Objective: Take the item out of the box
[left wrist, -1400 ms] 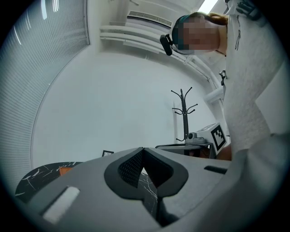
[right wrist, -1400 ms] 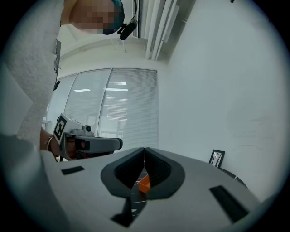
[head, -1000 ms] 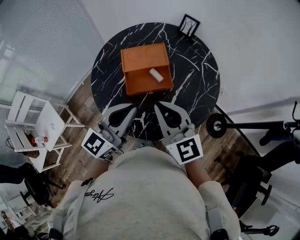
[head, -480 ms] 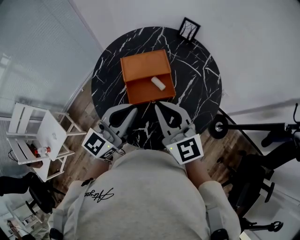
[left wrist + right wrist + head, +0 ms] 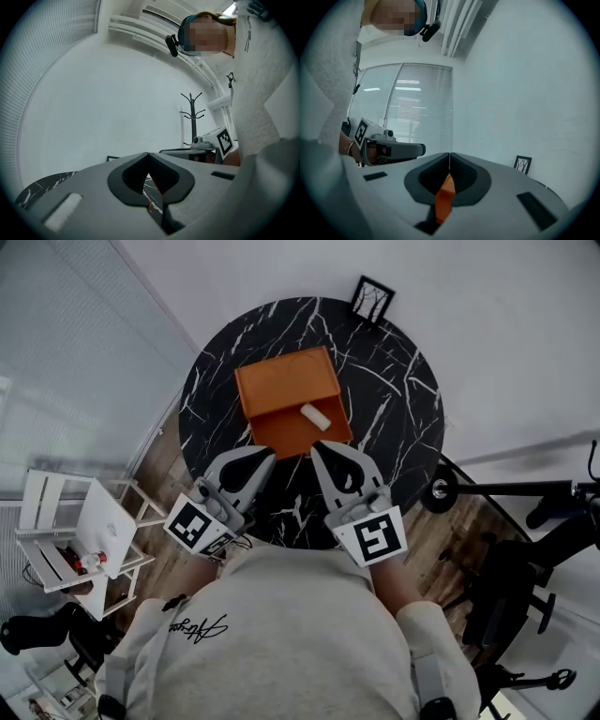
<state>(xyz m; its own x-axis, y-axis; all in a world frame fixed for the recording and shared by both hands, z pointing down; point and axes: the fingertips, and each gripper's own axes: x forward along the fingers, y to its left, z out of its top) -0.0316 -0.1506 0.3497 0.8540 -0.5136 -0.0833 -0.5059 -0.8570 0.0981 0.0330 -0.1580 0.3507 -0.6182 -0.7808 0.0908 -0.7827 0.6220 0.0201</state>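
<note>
An orange box point(image 5: 286, 390) lies open on the round black marble table point(image 5: 398, 409). A small white cylinder point(image 5: 314, 416) rests in the box's lower near half. Both grippers point level at the box from the near side. My left gripper point(image 5: 268, 455) is shut, its tip close to the box's near left corner. The right gripper point(image 5: 316, 447) is also shut, its tip at the box's near edge just below the cylinder. In the right gripper view the jaws point(image 5: 449, 155) meet, and a strip of orange box point(image 5: 445, 199) shows through the opening behind them. The left gripper view shows its jaws point(image 5: 148, 154) closed too.
A small framed picture point(image 5: 372, 298) stands at the table's far edge. A white shelf unit point(image 5: 80, 535) is on the wooden floor at the left. A black scooter wheel point(image 5: 438, 491) and a chair base point(image 5: 511, 596) are at the right. White walls lie beyond.
The person has stepped toward the table and both shut grippers have moved forward together. Their tips, well short of the box before, now reach its near edge.
</note>
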